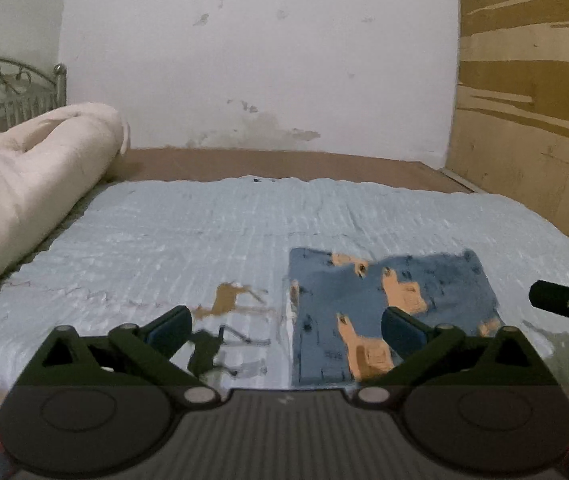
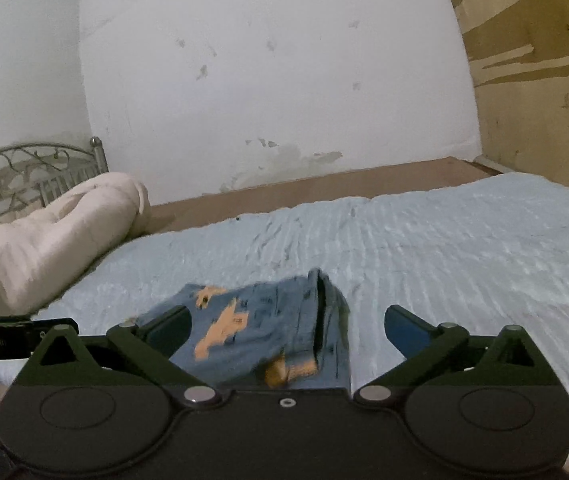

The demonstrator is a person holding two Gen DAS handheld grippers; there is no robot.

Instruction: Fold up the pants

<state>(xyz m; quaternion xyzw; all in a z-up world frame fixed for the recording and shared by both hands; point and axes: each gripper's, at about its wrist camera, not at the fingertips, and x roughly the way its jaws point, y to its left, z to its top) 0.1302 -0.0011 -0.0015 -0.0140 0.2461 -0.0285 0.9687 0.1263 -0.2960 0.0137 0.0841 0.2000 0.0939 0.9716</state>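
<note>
The pants [image 1: 344,292] are blue with orange animal prints and lie folded into a compact rectangle on the light blue bed cover [image 1: 204,232]. My left gripper [image 1: 286,332] is open just in front of their left edge; its right finger [image 1: 400,328] stands over the fabric and nothing is pinched. In the right wrist view the pants [image 2: 252,320] lie between and just beyond the wide-apart fingers of my open right gripper [image 2: 286,328], with a doubled edge on their right side. Each gripper shows at the other view's border: the right gripper [image 1: 564,306] and the left gripper [image 2: 12,338].
A rolled cream duvet [image 1: 24,184] lies along the bed's left side in front of a metal headboard [image 1: 8,92]. A bare brown strip of mattress [image 1: 284,164] runs below the white wall. Brown board panels [image 1: 524,120] stand at the right. The cover carries a faded orange print [image 1: 228,300].
</note>
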